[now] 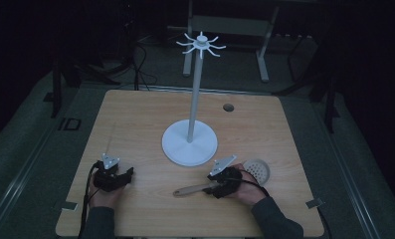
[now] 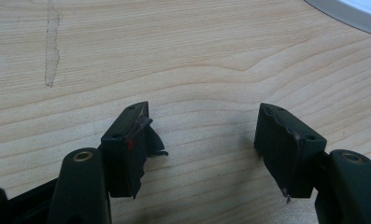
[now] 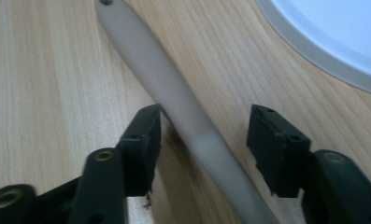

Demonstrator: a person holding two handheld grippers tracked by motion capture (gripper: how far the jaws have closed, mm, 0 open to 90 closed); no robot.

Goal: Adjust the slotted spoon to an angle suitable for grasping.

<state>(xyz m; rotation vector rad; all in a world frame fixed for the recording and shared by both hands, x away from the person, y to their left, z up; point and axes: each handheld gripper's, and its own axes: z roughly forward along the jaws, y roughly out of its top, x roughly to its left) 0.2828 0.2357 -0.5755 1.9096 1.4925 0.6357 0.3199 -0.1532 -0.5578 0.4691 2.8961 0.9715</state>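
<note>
A skimmer lies on the wooden table [image 1: 135,124] near its front right, with its pale handle [image 1: 190,189] pointing left and its round perforated head [image 1: 257,170] at the right. My right gripper [image 1: 211,189] is low over the handle. In the right gripper view the handle [image 3: 174,88] runs between the two jaws, close against the left one, and the right gripper [image 3: 204,135] stands open around it. My left gripper [image 1: 116,173] rests near the front left of the table. Seen in the left gripper view, this gripper [image 2: 204,140] is open with only bare wood between its jaws.
A white stand rises from a round base [image 1: 190,143] at the table's middle, with a ring of hooks [image 1: 201,45] at its top. The base edge [image 3: 314,42] lies close to the right gripper. A small dark hole [image 1: 228,107] sits at the back right.
</note>
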